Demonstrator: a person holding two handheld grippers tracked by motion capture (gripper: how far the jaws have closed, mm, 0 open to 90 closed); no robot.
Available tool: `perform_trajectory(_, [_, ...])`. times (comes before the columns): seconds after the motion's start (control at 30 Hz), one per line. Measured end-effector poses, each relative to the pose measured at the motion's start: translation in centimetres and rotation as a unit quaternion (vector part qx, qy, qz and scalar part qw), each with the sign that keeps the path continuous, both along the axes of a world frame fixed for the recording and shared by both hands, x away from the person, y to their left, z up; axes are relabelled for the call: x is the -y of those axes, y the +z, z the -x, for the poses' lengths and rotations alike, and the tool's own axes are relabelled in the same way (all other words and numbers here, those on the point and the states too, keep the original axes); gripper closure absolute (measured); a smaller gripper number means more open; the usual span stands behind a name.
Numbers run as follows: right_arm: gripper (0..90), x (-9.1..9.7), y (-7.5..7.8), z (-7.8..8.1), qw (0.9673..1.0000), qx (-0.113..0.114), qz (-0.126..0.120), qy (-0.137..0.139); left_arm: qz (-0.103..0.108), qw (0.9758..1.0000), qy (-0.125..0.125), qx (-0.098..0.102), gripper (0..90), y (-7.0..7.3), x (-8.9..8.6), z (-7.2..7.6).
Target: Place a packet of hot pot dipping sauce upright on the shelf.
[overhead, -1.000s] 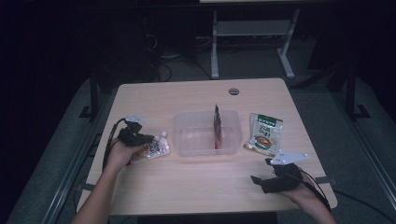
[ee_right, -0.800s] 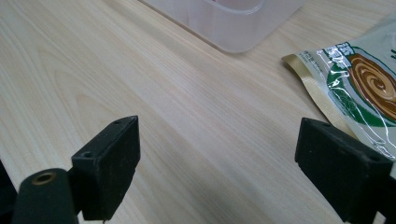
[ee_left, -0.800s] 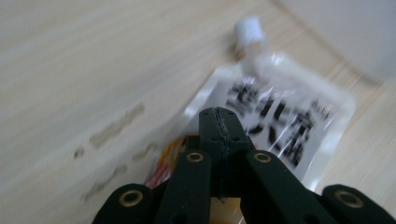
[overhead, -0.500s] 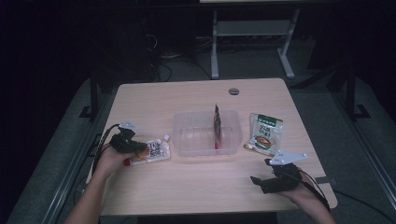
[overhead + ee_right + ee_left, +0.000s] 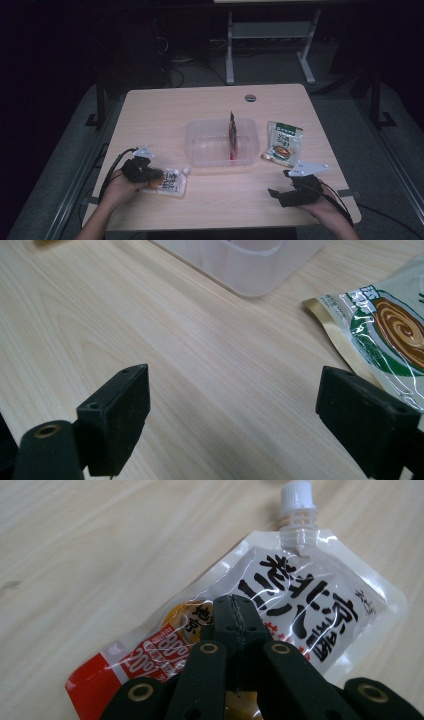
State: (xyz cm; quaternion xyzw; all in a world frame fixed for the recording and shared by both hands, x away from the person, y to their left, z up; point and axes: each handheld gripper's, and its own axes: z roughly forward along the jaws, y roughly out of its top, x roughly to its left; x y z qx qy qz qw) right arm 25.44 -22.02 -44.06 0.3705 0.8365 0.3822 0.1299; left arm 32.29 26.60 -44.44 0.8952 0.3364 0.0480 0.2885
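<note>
1. The white spouted foil drink pouch with black lettering and a red corner lies flat on the pale wooden table, near its front-left edge, left of the clear plastic tub.
2. The left gripper has its jaws together, pinching the pouch's face.
3. The pouch looks soft, slick and light; its stiff white cap or sealed edge would likely grip better.
4. Its long axis runs from red corner to cap, which points toward the tub.
5. The right gripper rests with jaws apart, holding nothing.

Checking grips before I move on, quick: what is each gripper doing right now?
Left gripper: jaws shut together, tips over the spouted pouch; whether they pinch it cannot be told.
Right gripper: open, holding nothing, over bare table.
</note>
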Motion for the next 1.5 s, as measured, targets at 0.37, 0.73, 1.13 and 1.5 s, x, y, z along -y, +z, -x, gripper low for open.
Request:
perform_trajectory(0.37, [13.7, 0.0, 0.0, 0.0, 1.0000, 0.000, 0.001, 0.002, 0.005, 0.9993, -0.036, 0.002, 90.0, 0.6, 3.3, 0.7])
perform_trajectory(0.73, [13.8, -0.1, 0.0, -0.1, 1.0000, 0.000, 0.002, 0.004, -0.016, 0.9961, 0.082, 0.027, 90.0, 1.7, -6.1, 1.0])
perform_trajectory(1.13, [13.8, -0.1, 0.0, -0.1, 1.0000, -0.003, 0.002, 0.006, -0.035, 0.9976, 0.058, -0.017, 90.0, 0.3, -5.4, 0.5])
perform_trajectory(1.5, [14.6, -0.5, -0.2, -0.4, 0.9994, -0.023, -0.010, 0.025, -0.033, 0.9992, 0.011, -0.017, 90.0, 0.1, -3.0, 0.6])
